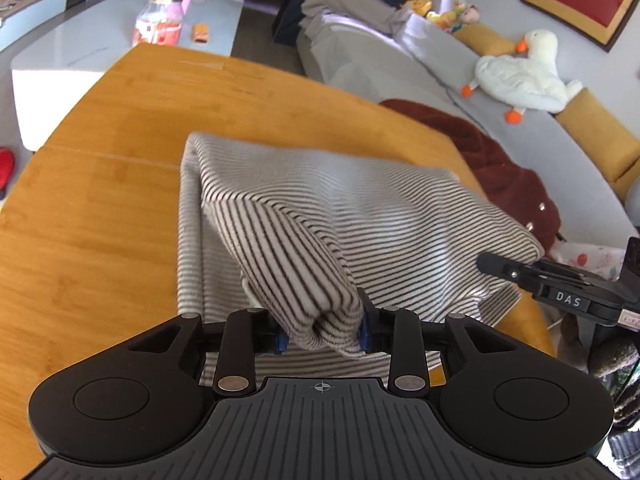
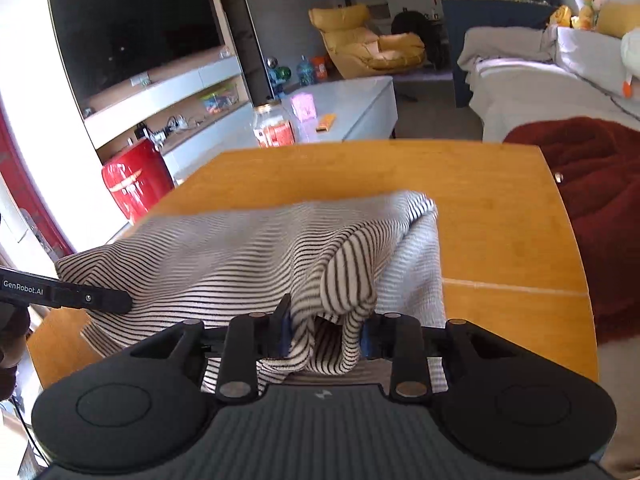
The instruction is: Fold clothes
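Observation:
A black-and-white striped garment lies on the wooden table, its near edge lifted. My left gripper is shut on a bunched corner of it, held above the table. My right gripper is shut on the other near corner of the striped garment. The cloth hangs stretched between the two. The right gripper's finger shows at the right of the left wrist view. The left gripper's finger shows at the left of the right wrist view.
A dark red fuzzy blanket lies past the table's right edge on a grey sofa with a plush goose. A white coffee table with a jar stands beyond the wooden table. A red mini fridge is at left.

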Demonstrator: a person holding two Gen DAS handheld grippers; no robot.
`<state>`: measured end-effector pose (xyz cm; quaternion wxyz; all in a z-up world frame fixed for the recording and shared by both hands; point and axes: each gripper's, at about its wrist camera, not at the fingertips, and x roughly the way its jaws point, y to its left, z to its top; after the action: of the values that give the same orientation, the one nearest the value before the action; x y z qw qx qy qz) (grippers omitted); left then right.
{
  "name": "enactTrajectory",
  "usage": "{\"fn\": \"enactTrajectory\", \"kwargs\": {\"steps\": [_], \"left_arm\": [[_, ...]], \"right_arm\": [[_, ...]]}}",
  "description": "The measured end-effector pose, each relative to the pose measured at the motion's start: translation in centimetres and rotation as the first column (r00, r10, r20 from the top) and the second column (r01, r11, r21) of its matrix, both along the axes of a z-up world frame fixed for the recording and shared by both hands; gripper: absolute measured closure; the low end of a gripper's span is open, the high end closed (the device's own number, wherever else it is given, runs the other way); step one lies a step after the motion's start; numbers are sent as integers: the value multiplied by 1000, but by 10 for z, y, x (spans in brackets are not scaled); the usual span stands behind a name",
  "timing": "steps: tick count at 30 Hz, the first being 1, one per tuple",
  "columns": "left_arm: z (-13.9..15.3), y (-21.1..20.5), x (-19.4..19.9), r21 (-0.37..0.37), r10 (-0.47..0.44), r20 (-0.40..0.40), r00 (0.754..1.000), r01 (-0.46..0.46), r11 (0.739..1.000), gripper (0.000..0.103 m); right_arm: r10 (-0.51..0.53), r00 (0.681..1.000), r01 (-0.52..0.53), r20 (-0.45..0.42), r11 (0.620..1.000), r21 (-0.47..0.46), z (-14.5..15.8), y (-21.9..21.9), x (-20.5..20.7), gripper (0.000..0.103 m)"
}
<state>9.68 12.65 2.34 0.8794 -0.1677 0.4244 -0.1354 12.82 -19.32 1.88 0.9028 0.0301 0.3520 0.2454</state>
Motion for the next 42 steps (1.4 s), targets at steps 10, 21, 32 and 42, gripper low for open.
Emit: {"fn": "enactTrajectory", "kwargs": {"steps": [10,21,32,42], "left_arm": [[45,13,-18,-23,39,123,992,-37,999,26],[93,-5,-42,0,44,310,950,-47,999,12],[2,-22,24,-19,-1,66,998,2,1000,16],[4,12,94,113,83,79,993,-91,989,14]], "right_arm": [[-148,980,140,132,988,68,37,-28,16,0],[-148,978,179,144,956,-231,-20,9,47,0],[-172,972,219,157,907,-359,-7,36,28,0],[-55,984,110,166,933,-342,12,74,4,0]]}}
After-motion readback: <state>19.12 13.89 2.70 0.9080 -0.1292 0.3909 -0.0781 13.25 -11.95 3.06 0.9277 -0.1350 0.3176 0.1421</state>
